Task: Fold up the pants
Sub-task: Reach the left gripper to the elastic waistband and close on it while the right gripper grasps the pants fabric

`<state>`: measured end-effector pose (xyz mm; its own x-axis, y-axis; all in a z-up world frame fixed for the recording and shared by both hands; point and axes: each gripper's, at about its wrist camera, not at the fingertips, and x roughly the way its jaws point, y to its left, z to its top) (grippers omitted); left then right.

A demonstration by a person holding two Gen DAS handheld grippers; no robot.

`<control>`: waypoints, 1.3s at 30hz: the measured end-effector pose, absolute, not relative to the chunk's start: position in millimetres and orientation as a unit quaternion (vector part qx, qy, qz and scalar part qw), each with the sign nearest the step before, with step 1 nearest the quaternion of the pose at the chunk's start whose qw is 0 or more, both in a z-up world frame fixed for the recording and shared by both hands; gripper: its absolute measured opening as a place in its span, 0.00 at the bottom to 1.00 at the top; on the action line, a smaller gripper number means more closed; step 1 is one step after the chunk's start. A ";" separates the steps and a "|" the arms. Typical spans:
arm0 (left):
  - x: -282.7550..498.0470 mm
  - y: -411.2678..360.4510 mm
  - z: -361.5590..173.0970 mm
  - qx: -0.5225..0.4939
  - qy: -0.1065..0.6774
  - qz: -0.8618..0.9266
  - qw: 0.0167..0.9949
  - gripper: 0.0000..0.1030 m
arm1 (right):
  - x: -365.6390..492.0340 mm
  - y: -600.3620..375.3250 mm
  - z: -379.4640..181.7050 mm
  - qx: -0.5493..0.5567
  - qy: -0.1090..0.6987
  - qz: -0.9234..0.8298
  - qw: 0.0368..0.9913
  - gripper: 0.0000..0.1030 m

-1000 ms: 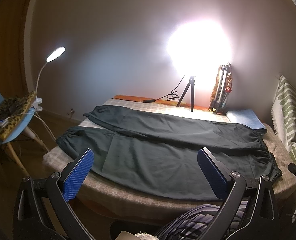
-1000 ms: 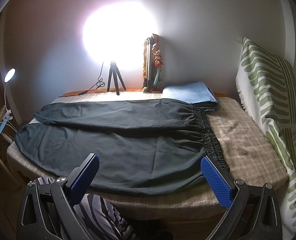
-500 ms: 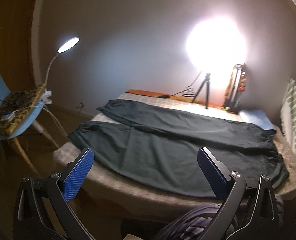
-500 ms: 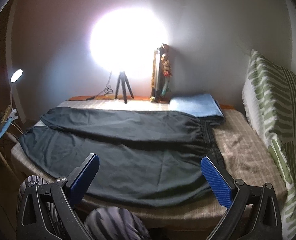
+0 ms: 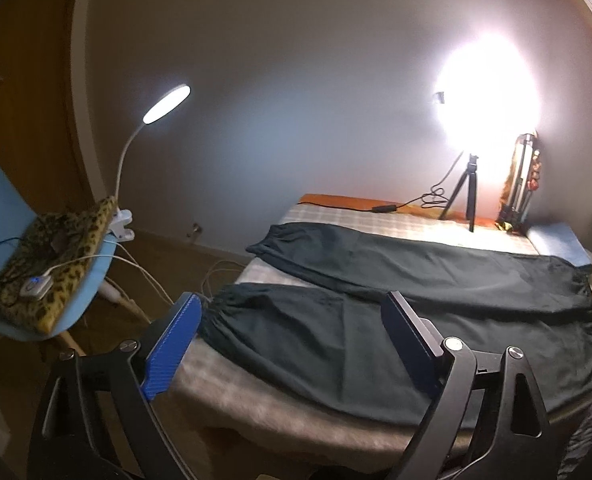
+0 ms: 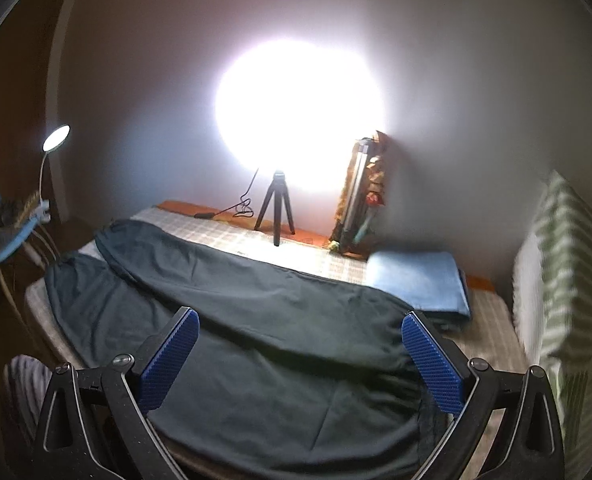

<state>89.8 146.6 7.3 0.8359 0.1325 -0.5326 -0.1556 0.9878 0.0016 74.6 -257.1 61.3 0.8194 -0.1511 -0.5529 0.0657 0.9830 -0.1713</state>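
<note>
Dark green pants (image 5: pixel 396 304) lie spread flat on a checked bed (image 5: pixel 336 220), both legs side by side, cuffs to the left, waistband to the right. My left gripper (image 5: pixel 292 340) is open and empty, above the near leg's cuff end. In the right wrist view the pants (image 6: pixel 256 320) fill the bed, and my right gripper (image 6: pixel 300 356) is open and empty above the waist end, touching nothing.
A bright lamp on a small tripod (image 5: pixel 470 192) stands at the back of the bed with its cable. A folded blue cloth (image 6: pixel 416 280) lies near the waistband. A striped green pillow (image 6: pixel 568 272) stands at right. A blue chair (image 5: pixel 36 272) with a clip lamp (image 5: pixel 164 104) is at left.
Both grippers have moved in toward the bed. The left one swung left toward the cuffs; the right one shifted toward the waistband. Both stayed open.
</note>
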 end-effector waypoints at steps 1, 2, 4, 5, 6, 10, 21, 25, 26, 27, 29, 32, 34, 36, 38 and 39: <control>100.4 154.0 8.1 -0.027 0.282 0.074 0.956 0.88 | 83.3 -258.7 61.1 -0.073 0.302 -0.049 0.949 1.00; 109.2 159.7 9.0 -0.031 0.287 0.072 0.955 0.88 | 92.9 -260.5 60.8 -0.071 0.311 -0.041 0.947 1.00; 130.8 171.2 11.3 -0.035 0.296 0.070 0.952 0.88 | 110.8 -263.7 61.9 -0.069 0.319 -0.027 0.945 1.00; 140.4 174.3 12.0 -0.035 0.301 0.070 0.951 0.88 | 118.6 -264.5 63.6 -0.072 0.319 -0.022 0.945 1.00; 152.4 179.2 12.6 -0.037 0.306 0.066 0.949 0.88 | 127.2 -264.5 66.6 -0.077 0.316 -0.016 0.946 1.00; 206.6 195.5 10.3 -0.055 0.325 0.060 0.942 0.90 | 160.2 -258.6 70.9 -0.112 0.301 0.008 0.947 1.00; 354.0 214.4 -46.2 -0.094 0.419 0.037 0.902 0.90 | 289.4 -268.5 1.2 -0.077 0.354 0.097 0.927 1.00; 405.5 225.2 -71.8 -0.113 0.454 0.037 0.883 0.90 | 333.0 -276.4 -35.6 -0.077 0.391 0.106 0.911 0.97; 415.8 227.2 -78.3 -0.118 0.462 0.037 0.878 0.90 | 343.2 -278.2 -44.0 -0.077 0.402 0.111 0.906 0.94; 425.6 230.0 -84.9 -0.123 0.468 0.038 0.874 0.90 | 354.4 -280.6 -53.4 -0.075 0.413 0.115 0.900 0.93; 442.3 236.9 -99.5 -0.130 0.480 0.041 0.867 0.90 | 374.8 -284.5 -69.3 -0.069 0.432 0.125 0.890 0.91; 463.5 245.4 -124.5 -0.136 0.503 0.046 0.852 0.90 | 409.0 -289.6 -95.1 -0.055 0.461 0.144 0.874 0.85; 476.1 248.5 -138.9 -0.129 0.516 0.055 0.845 0.90 | 426.0 -290.3 -107.9 -0.048 0.472 0.156 0.866 0.84; 486.6 253.1 -148.6 -0.134 0.520 0.060 0.841 0.90 | 442.6 -288.7 -121.5 -0.040 0.483 0.169 0.858 0.84; 494.4 258.8 -156.0 -0.146 0.522 0.066 0.838 0.90 | 453.6 -285.8 -132.7 -0.036 0.492 0.181 0.851 0.84; 498.3 260.6 -159.5 -0.148 0.523 0.072 0.836 0.90 | 458.6 -282.7 -138.4 -0.037 0.496 0.186 0.847 0.84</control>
<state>498.3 260.6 -159.5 0.4421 -0.0338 -0.8963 -0.2757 0.9458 -0.1717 458.6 -282.7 -138.4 0.4382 0.2790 -0.8545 -0.3518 0.9280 0.1226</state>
